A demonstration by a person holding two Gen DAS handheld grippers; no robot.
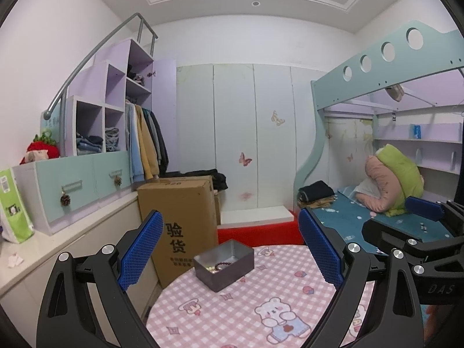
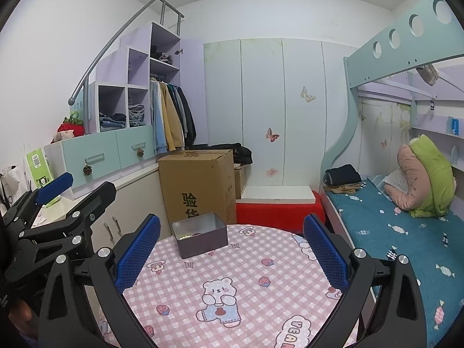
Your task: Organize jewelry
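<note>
Bright even light, sharp, fisheye-warped edges

Tin box (image 1: 224,264) was dull grey metal w/ matt sides, tabletop (image 1: 246,304) wore soft pink checked cloth, printed, left tool (image 1: 229,252) had rough blue textured rubbery pads on matt black plastic w/ shiny metal bolts, cardboard box (image 1: 179,217) plain brown paperboard.

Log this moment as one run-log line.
left claw: open, empty | right claw: open, empty | tin: open on table, beads inside | contact: none
</note>
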